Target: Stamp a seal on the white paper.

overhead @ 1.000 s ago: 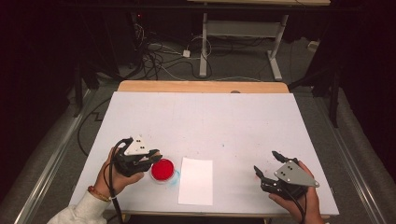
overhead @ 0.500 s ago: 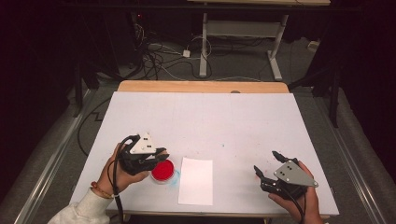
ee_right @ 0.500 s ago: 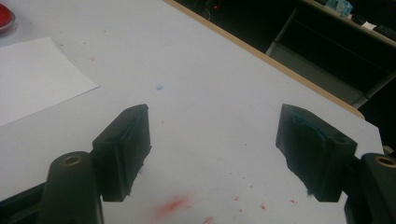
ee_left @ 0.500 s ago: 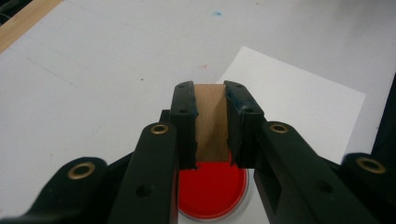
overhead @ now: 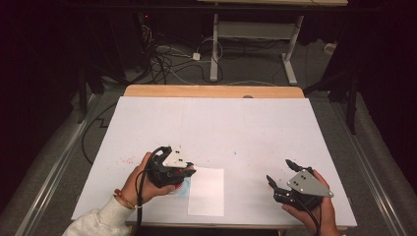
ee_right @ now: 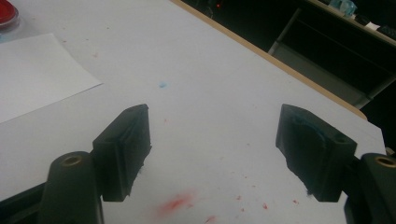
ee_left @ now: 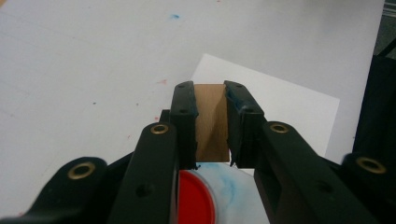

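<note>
brown block [ee_left: 210, 122] clamped between left gripper [ee_left: 209, 122] fingers [ee_left: 183, 121], above red dish [ee_left: 196, 198]

Light falls from above onto the white table [overhead: 211, 128], which reads bright and even, while the floor and room around it sink into near black. The high view is soft and grainy, with only faint shadows under the hands. In both gripper views the near black jaws are slightly blurred and dull, the tabletop beyond sharper, without glare.
</note>
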Action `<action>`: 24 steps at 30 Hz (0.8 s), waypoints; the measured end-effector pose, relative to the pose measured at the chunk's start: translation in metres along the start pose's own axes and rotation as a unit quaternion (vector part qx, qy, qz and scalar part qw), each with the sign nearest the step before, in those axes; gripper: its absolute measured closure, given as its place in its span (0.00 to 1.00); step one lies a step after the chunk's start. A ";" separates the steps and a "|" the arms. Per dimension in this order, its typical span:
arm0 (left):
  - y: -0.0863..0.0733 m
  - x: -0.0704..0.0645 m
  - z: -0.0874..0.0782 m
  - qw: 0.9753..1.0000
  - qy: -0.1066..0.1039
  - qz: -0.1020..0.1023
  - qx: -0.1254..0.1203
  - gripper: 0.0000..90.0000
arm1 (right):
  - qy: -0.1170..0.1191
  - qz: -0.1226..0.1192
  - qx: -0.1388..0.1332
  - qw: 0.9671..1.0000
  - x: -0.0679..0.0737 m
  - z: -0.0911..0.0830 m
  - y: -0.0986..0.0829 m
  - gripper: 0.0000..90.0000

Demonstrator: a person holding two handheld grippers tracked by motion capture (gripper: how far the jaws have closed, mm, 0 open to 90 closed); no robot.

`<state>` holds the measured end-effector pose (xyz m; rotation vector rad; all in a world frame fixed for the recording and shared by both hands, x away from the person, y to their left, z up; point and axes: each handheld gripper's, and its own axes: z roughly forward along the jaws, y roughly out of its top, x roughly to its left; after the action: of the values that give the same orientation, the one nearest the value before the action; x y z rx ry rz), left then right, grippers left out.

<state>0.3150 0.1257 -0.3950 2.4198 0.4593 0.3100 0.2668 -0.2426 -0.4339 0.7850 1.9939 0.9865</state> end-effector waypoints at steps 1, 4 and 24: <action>0.001 -0.001 0.003 1.000 -0.001 0.003 0.003 0.82 | 0.001 -0.001 0.001 1.000 0.000 0.000 0.000 0.29; 0.005 -0.004 0.013 1.000 -0.009 0.009 0.011 0.82 | 0.002 -0.001 0.001 1.000 0.001 0.000 0.000 0.29; 0.011 -0.024 0.071 0.995 -0.034 0.038 0.089 0.82 | 0.008 -0.001 0.004 1.000 0.001 0.001 -0.001 0.28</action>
<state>0.3196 0.0686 -0.4444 2.6168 0.3808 0.2275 0.2671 -0.2421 -0.4356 0.7806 2.0132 0.9884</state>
